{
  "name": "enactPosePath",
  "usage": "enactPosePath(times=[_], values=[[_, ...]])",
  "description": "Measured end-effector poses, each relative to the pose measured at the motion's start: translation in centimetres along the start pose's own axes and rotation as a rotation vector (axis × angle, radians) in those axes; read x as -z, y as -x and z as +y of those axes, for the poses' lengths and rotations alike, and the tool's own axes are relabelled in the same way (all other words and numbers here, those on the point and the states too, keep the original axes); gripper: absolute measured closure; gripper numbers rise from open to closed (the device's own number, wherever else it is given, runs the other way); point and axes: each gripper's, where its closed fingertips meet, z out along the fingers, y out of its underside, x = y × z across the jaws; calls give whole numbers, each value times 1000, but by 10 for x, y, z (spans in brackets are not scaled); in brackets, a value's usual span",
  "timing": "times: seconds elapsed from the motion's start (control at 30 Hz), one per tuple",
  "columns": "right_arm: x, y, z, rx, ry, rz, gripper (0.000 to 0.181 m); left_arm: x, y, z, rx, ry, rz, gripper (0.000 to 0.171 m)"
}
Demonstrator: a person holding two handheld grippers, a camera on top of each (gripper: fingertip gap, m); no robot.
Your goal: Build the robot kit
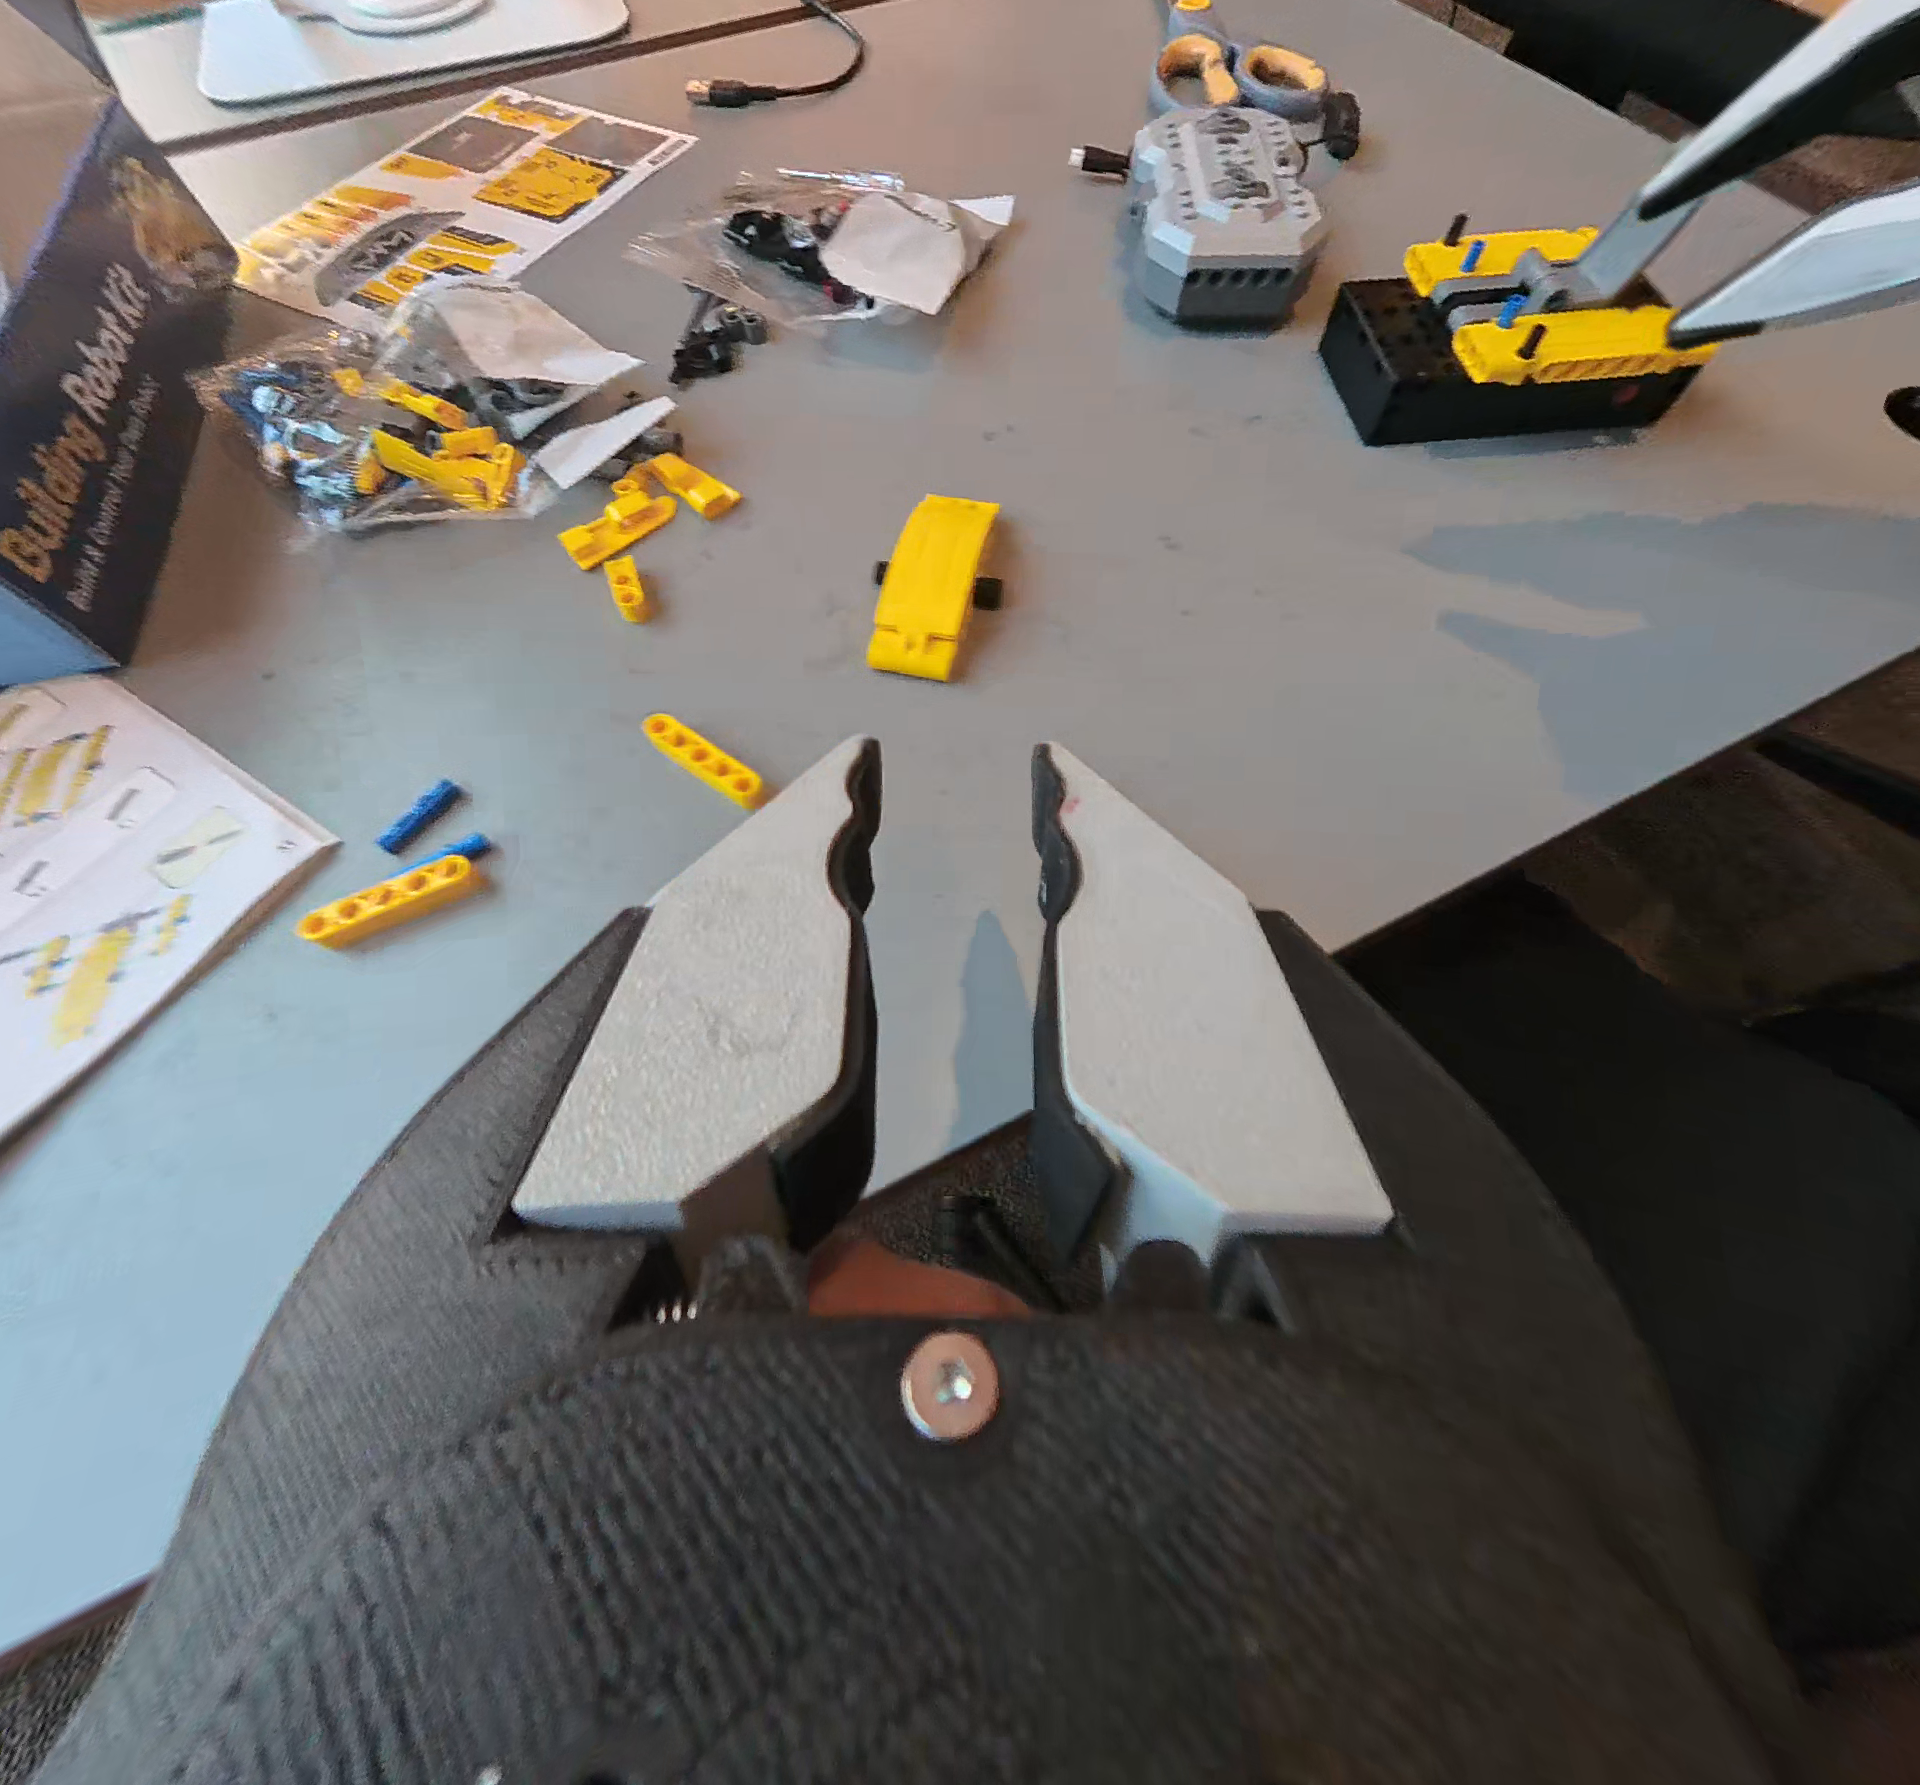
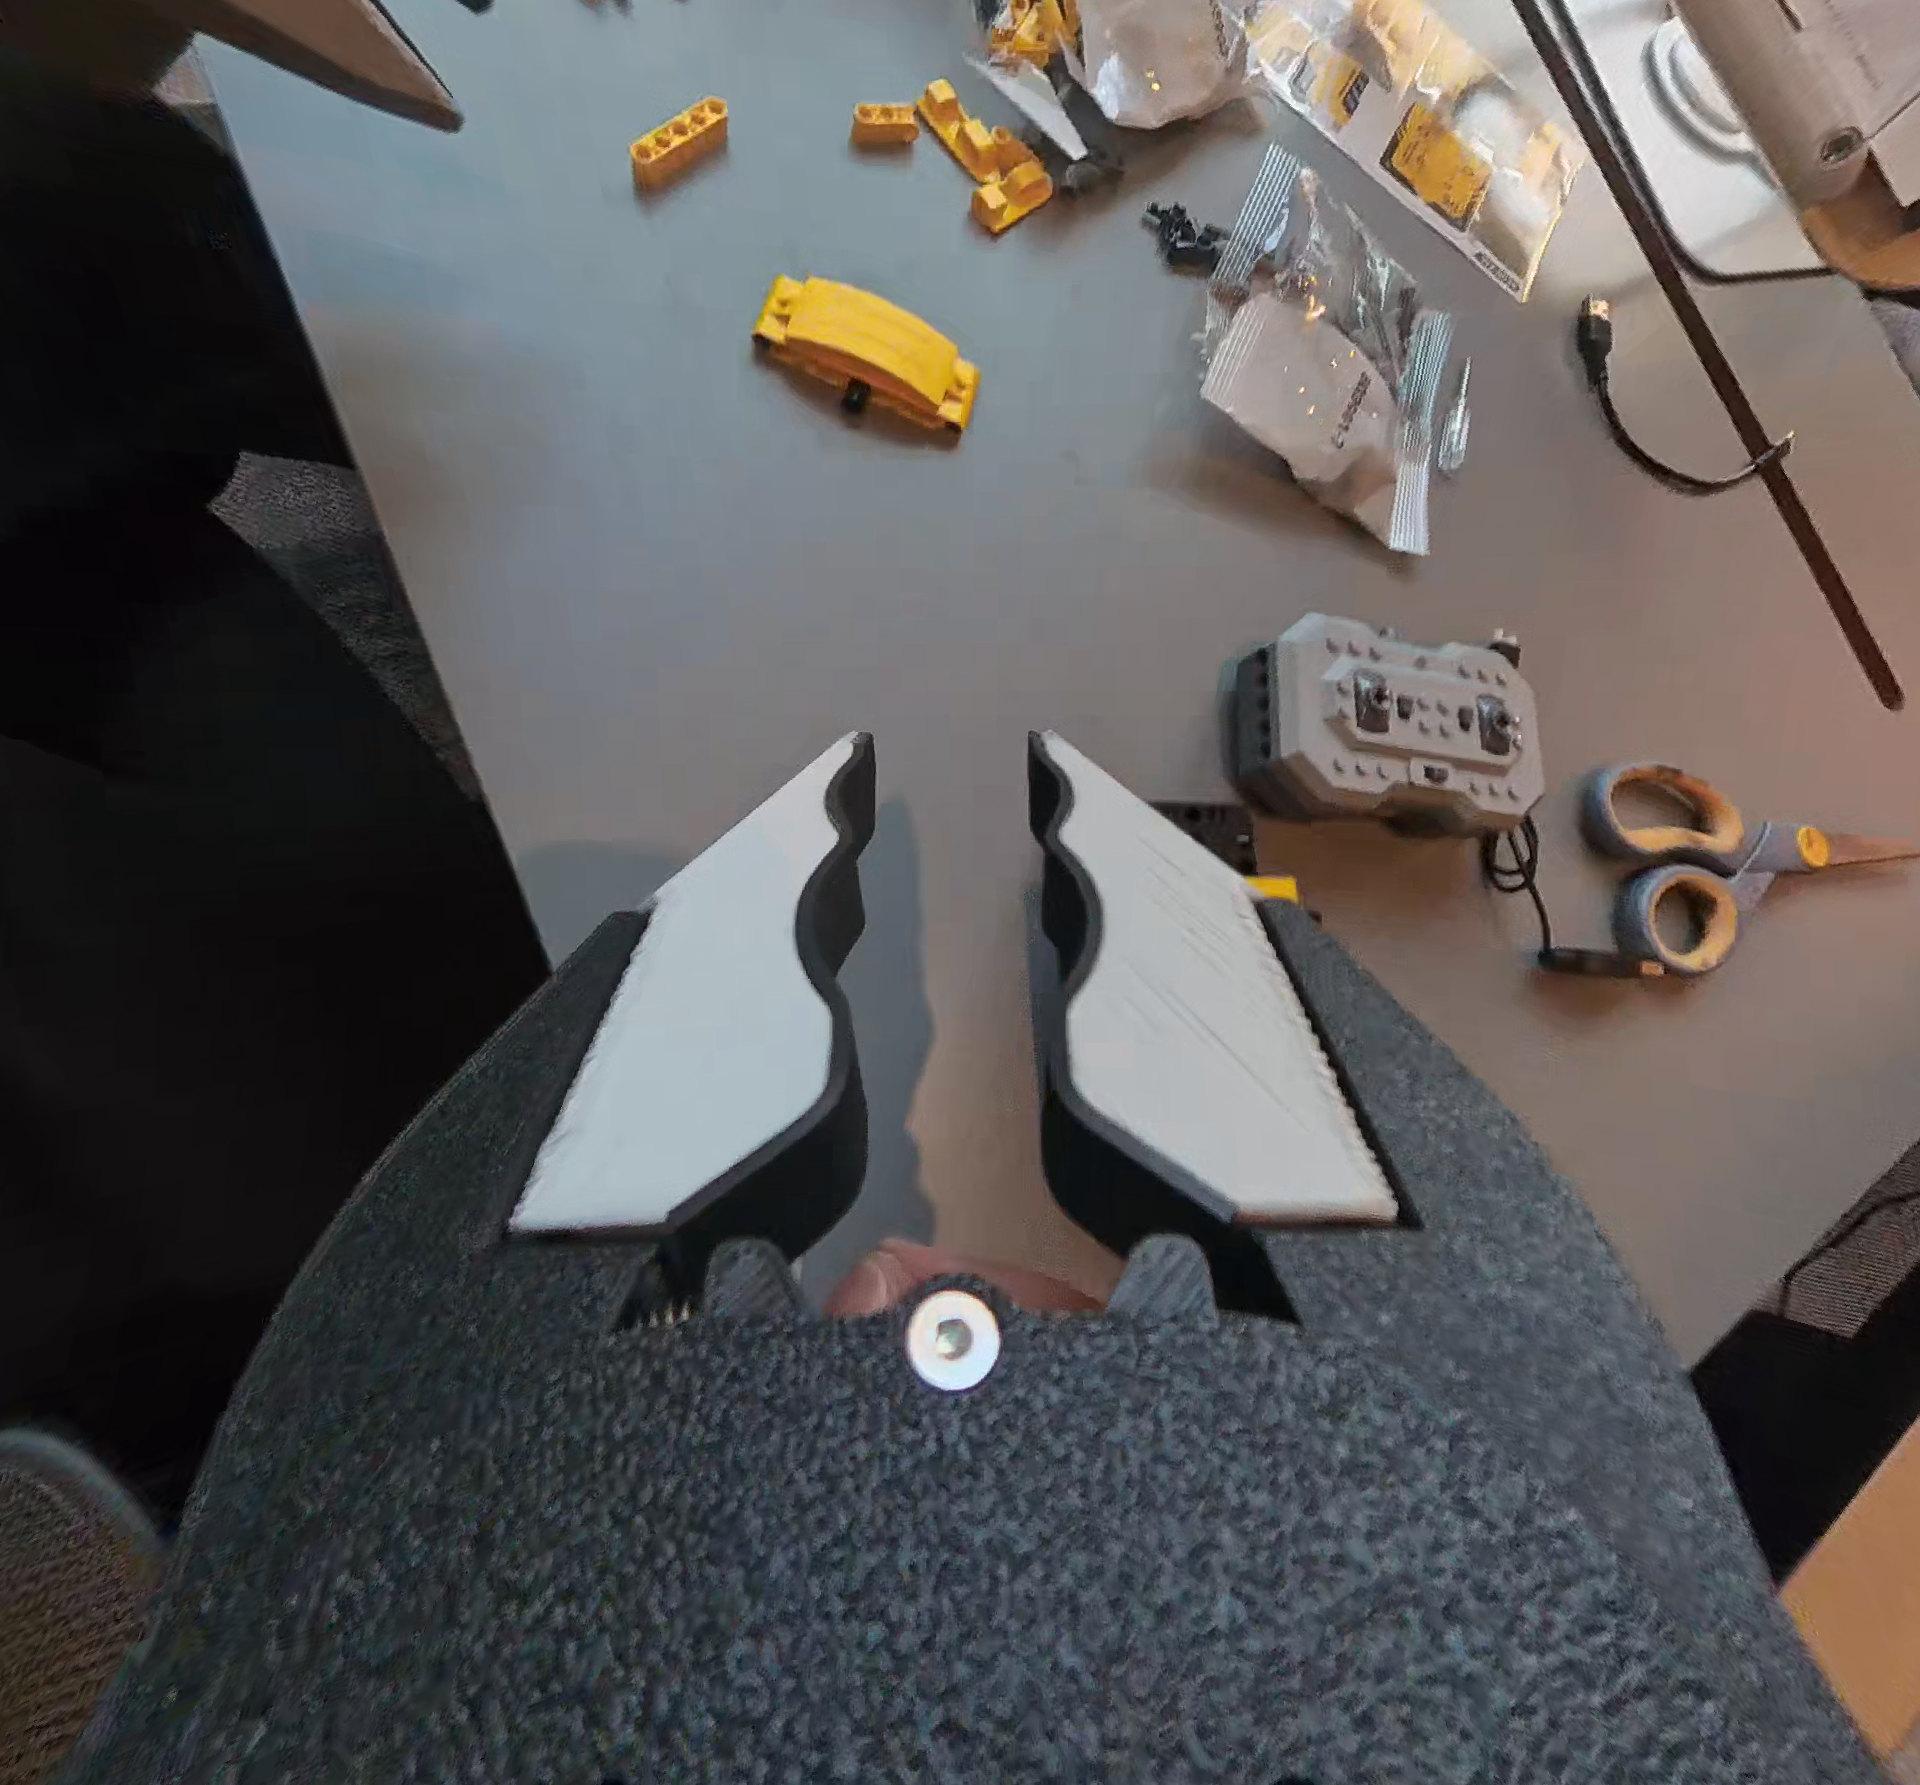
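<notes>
Yellow curved panel point(image 1: 932, 585) flat on the grey desk point(image 1: 1195, 696), almost dead ahead of the left gripper point(image 1: 956, 769) and near its tips. Long axis roughly in line with those fingers, running away from them; black pegs out at both sides. Crosswise and farther off from the right gripper point(image 2: 951, 759), ahead and a little left of it, so left side judged the nearer. Left fingers narrowly parted, nothing between them but bare desk. Right fingers likewise parted and empty; black block topped with yellow bricks point(image 1: 1507, 364) just beside them, on the outer side of one finger, contact not clear. Short yellow beam point(image 1: 701, 761) close to the left fingertip, off to its left. Second beam point(image 1: 393, 900) and blue pins point(image 1: 419, 815) farther left, by an open booklet point(image 1: 125, 862). Torn clear bags of small parts point(image 1: 416, 416) beyond the panel, loose yellow pieces spilled beside them. Grey motor block point(image 1: 1226, 213), scissors point(image 1: 1236, 62) and a short black cable point(image 1: 790, 73) toward the far side. Writing noted: yellow lettering down the side of a dark box point(image 1: 94, 385) at far left, printed decals on a sticker sheet point(image 1: 457, 197), small print on the bags; none copied. No brand mark made out on the bricks themselves.
</notes>
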Motion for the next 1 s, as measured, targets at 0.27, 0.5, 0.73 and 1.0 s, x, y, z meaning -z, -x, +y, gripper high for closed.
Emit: enactPosePath(times=[0.27, 0.5, 0.73, 1.0], values=[[93, -97, 4, -120, -162, 162, 122, -33, -64, -35, 65, 13, -115, 146], [121, -124, 69, -151, -117, 369, 122, -56, -107, -150, 24, -146, -153, 131], [153, -127, 122, -272, -98, 422, 129, -96, -139, -50, 15, 76, -126, 132], [149, -119, 120, -336, -127, 365, 134, -56, -147, -152, -78, -119, -100, 128]])
